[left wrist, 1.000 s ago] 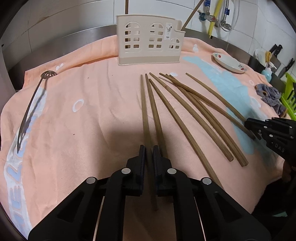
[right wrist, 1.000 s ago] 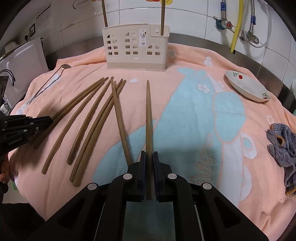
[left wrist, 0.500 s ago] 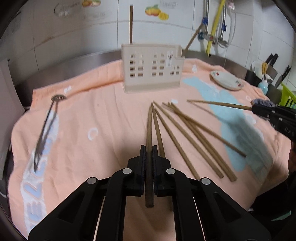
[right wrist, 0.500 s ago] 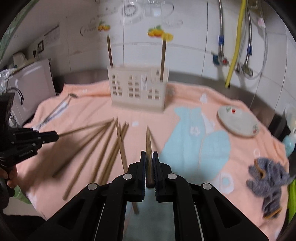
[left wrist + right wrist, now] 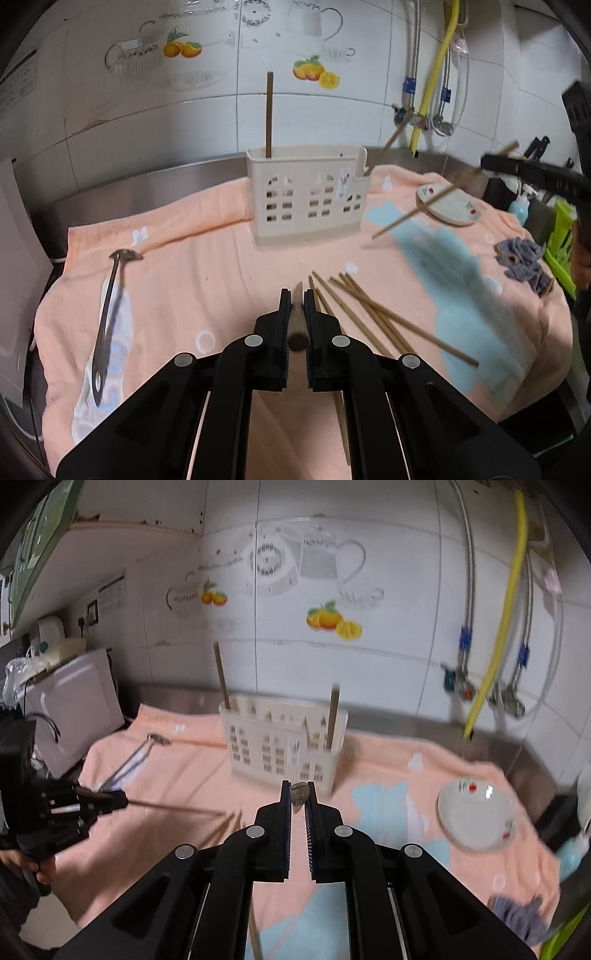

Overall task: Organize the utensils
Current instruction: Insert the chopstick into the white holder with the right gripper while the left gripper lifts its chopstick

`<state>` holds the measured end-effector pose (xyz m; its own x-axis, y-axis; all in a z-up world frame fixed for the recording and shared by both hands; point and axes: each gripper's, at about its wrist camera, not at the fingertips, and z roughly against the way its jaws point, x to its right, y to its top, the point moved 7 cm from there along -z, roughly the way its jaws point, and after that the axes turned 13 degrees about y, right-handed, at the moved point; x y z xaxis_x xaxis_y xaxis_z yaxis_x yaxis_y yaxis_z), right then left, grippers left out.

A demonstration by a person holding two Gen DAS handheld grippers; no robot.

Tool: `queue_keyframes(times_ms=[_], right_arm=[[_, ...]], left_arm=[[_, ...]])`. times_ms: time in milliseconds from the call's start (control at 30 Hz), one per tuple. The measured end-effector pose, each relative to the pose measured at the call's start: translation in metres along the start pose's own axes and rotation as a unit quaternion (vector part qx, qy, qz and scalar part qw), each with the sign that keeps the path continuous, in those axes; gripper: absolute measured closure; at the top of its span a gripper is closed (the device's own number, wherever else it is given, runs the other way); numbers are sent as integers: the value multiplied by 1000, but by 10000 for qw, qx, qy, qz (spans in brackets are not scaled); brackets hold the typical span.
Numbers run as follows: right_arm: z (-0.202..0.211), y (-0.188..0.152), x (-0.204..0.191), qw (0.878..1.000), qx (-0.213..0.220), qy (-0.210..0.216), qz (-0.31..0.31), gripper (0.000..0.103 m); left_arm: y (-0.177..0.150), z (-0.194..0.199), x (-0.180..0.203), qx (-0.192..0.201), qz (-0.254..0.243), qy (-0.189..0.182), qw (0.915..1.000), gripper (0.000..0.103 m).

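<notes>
Left gripper (image 5: pixel 296 295), right gripper (image 5: pixel 298 788): each clamps one chopstick. Advice: tip points down, lower straight into holder (image 5: pixel 308 194).

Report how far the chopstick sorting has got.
Done: two chopsticks already stand in the cream holder. In hand: the left gripper and right gripper each clamp one chopstick, lifted off the towel. Left: several loose chopsticks and the metal ladle.

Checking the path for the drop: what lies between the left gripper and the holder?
In the left wrist view, only bare towel lies between the left gripper and the holder; the loose chopsticks lie to the right.
</notes>
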<state>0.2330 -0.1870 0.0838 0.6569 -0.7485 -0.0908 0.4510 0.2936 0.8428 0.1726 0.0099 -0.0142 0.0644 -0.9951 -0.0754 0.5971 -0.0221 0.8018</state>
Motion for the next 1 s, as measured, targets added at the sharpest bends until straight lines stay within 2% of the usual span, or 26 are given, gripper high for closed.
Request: queue_keyframes(times_ms=[233,467,767,1000], right_arm=[[6,68,5,9996,135,66,239,96],[-7,104,13,9989,22,-170,428,96],[-60,101,35,9970,-672,-221,318,96],[-93,93,49,9938,-1061,-267,211,96]], left_arm=[[22,-9,-6,8,70,-115,9999,97],[47,-13,-5,91,9,-234,9997,98],[79,-7,-4,263,4,-348,9990,98],[121,13,-3,597,-12,-459,9972,98]])
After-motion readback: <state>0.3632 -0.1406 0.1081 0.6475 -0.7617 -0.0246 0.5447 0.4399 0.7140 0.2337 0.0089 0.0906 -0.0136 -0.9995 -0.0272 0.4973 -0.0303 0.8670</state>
